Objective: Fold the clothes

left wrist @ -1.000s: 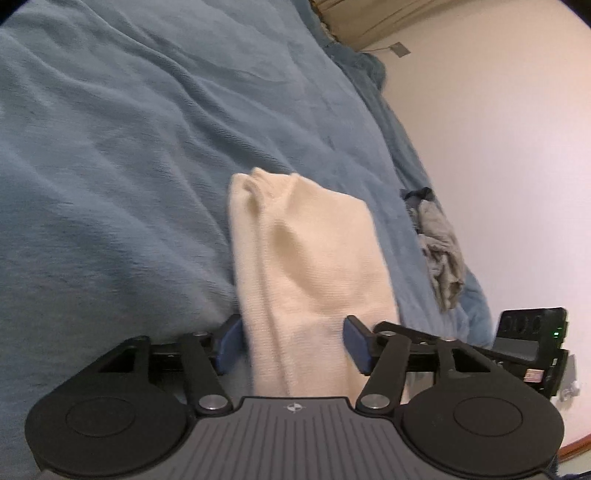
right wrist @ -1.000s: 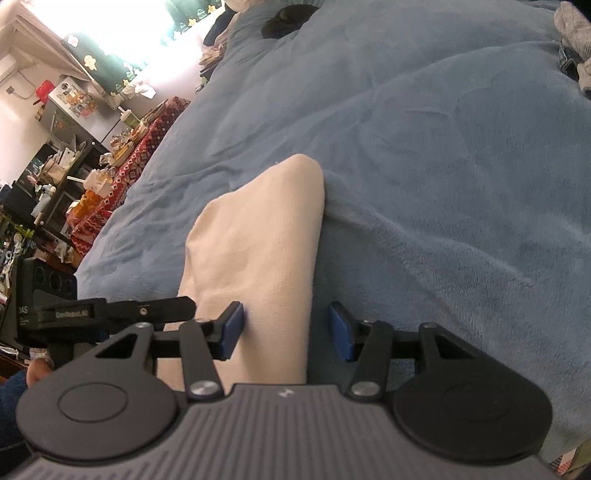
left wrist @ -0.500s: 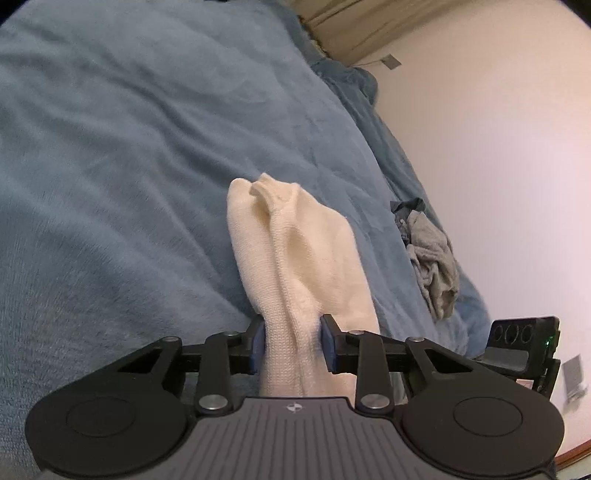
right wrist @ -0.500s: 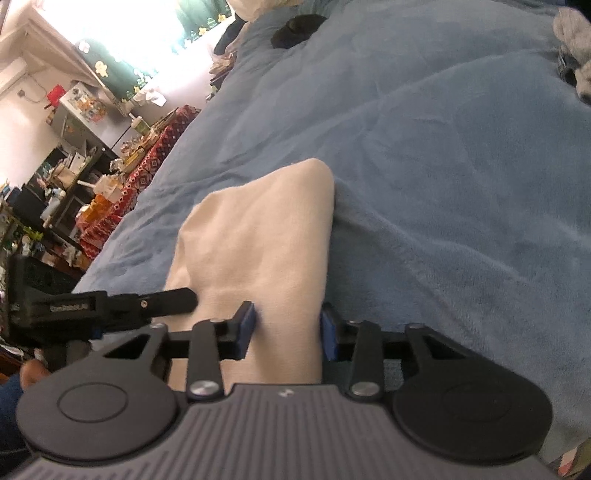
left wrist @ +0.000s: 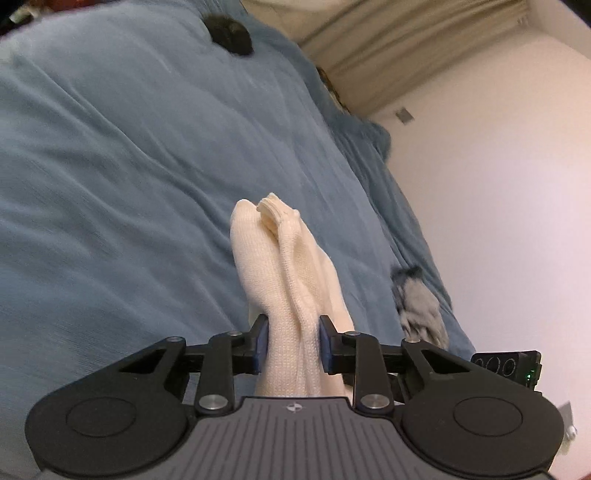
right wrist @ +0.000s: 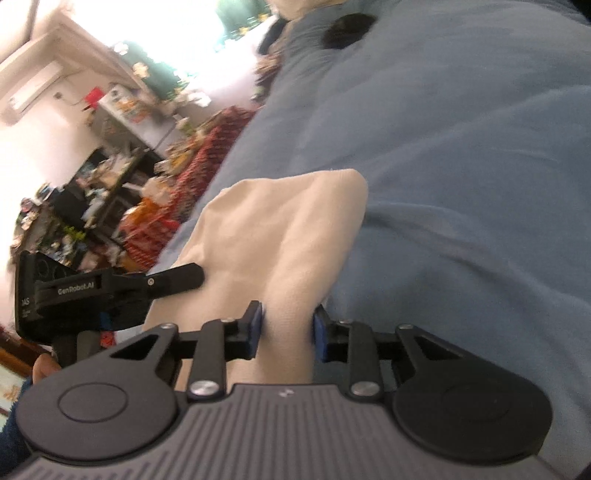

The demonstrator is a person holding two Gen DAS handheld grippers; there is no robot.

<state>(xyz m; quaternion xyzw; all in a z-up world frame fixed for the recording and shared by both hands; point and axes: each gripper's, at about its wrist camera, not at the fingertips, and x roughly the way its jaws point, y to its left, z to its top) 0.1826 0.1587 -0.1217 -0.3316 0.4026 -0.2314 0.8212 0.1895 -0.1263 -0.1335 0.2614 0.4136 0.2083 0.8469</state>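
Note:
A cream knitted garment (left wrist: 280, 266) lies folded into a long strip on the blue blanket (left wrist: 129, 166). My left gripper (left wrist: 292, 328) has its blue pads pressed on the strip's near end, bunching the cloth and lifting it off the blanket; its jaws are still closing. In the right wrist view the same cream garment (right wrist: 280, 221) runs between the pads of my right gripper (right wrist: 288, 317), which squeeze its right edge while still closing. One black finger (right wrist: 173, 277) of the left gripper rests against the cloth's left side there.
A crumpled grey garment (left wrist: 421, 306) lies near the bed's right edge by the pale wall (left wrist: 498, 184). A black item (left wrist: 231, 35) sits far back on the blanket. Cluttered shelves (right wrist: 92, 203) and a red patterned cloth (right wrist: 207, 162) stand beyond the bed's left side.
Both grippers went from open around the cream garment's near end to clamped on it. Both have risen, and the cloth's near end is lifted and bunched.

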